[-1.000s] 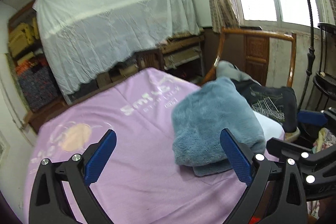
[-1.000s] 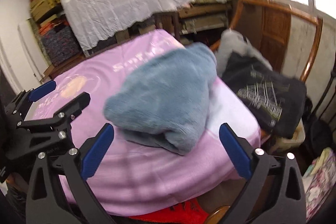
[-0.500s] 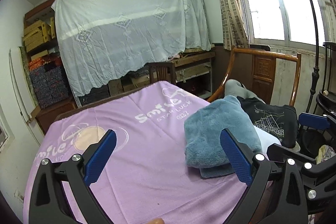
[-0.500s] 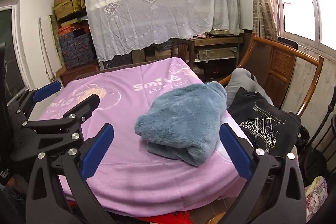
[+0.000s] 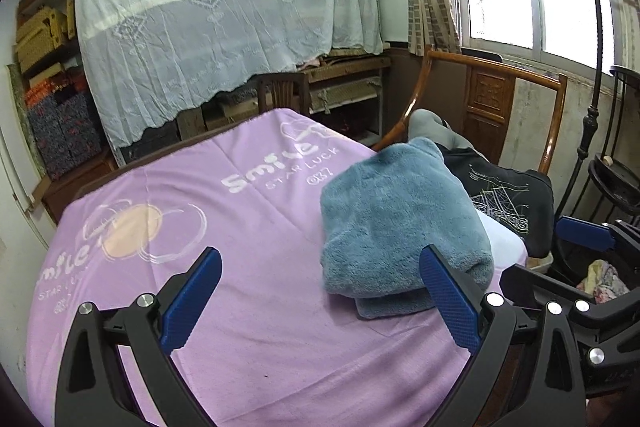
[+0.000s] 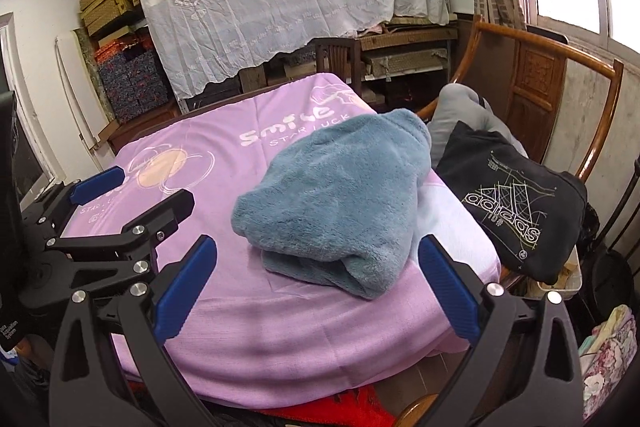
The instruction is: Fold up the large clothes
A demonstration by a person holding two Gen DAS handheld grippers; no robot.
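A fluffy blue-grey garment point(image 5: 396, 223) point(image 6: 340, 203) lies folded in a thick bundle on the right side of the purple-covered table point(image 5: 240, 307) point(image 6: 248, 315). My left gripper point(image 5: 320, 299) hovers open above the table's near side, the bundle just ahead of its right finger. My right gripper point(image 6: 316, 287) is open too, held back from the table's near edge with the bundle straight ahead. Nothing is between either pair of fingers. The left gripper point(image 6: 96, 183) shows at the left of the right wrist view.
A black printed sweatshirt point(image 6: 516, 203) and a grey garment point(image 6: 460, 111) lie on a wooden chair point(image 6: 592, 107) right of the table. A white-draped shelf unit point(image 5: 220, 27) stands behind. A black stand point(image 5: 592, 107) and a floral cloth point(image 6: 604, 359) are at the far right.
Both views pulled back and rose half a second ago, then dipped toward the table again. The blue-grey bundle has stayed in place, and both grippers have stayed open.
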